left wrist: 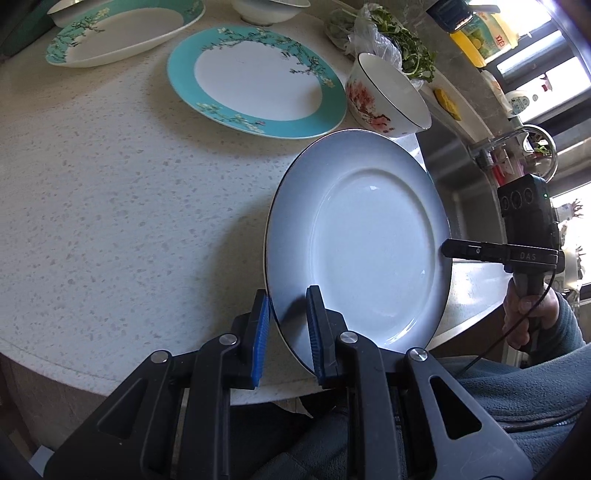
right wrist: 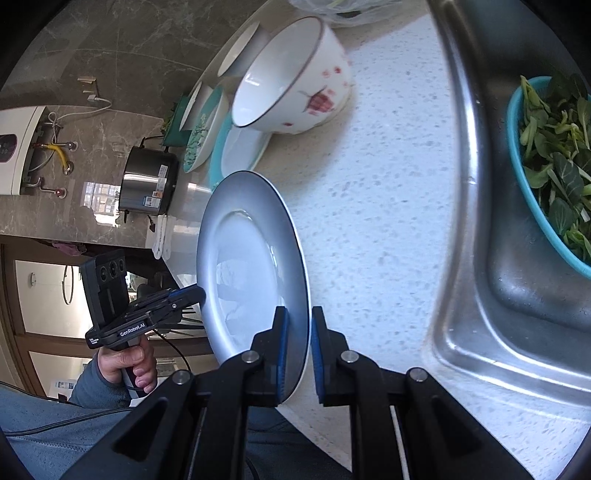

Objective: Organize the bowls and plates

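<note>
Speckled white countertop (left wrist: 110, 206) bearing two teal-rimmed floral plates (left wrist: 255, 79), a red-blossom bowl (left wrist: 384, 96), bagged greens (left wrist: 388, 33).

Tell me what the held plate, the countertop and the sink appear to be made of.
Grey-blue plate: looks like glazed ceramic, given the glossy highlights and thin dark rim line. Countertop: probably engineered or natural stone, off-white with grey flecks and a matte sheen. Sink: apparently stainless steel, brushed grey metal with soft reflections.

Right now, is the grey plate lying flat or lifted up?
Lifted: the grey plate tilts above the counter, both grippers clamping its rim.
</note>
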`<state>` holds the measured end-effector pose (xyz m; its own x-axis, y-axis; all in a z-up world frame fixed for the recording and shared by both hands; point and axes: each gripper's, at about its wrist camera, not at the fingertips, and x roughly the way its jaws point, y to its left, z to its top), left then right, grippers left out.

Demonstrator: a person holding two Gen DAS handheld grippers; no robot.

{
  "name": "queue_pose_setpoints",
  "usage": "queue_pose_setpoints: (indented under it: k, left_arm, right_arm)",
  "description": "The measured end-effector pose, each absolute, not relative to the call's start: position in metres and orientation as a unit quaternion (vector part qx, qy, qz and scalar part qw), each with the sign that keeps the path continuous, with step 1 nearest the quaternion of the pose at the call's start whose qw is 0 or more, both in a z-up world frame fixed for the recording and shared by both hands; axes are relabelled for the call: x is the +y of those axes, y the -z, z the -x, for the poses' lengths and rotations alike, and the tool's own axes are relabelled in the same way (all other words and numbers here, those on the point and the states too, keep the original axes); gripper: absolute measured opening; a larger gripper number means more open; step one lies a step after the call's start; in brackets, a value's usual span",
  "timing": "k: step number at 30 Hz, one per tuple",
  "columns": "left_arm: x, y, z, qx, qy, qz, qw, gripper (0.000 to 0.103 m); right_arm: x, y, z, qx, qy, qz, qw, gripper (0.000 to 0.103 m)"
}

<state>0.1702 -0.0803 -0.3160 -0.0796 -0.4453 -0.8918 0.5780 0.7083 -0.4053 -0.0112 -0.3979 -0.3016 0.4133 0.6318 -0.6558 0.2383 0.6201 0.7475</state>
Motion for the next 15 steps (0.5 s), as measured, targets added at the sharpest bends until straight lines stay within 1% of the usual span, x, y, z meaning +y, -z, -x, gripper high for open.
queue_pose_setpoints:
  k: [9, 15]
  left_arm:
    - [-0.026, 0.3, -0.199, 0.626, 0.367, -0.038, 0.687, 0.018]
    - [0.026, 0.293, -0.239, 0.622, 0.35, -0.023, 0.7, 0.018]
  right_arm:
    - [-0.354, 0.282, -0.023, 0.521, -0.151, -0.406, 0.736, 0.015]
    - [-0.311, 0.276, -0.06, 0.524, -0.17, -0.397, 0.734, 0.014]
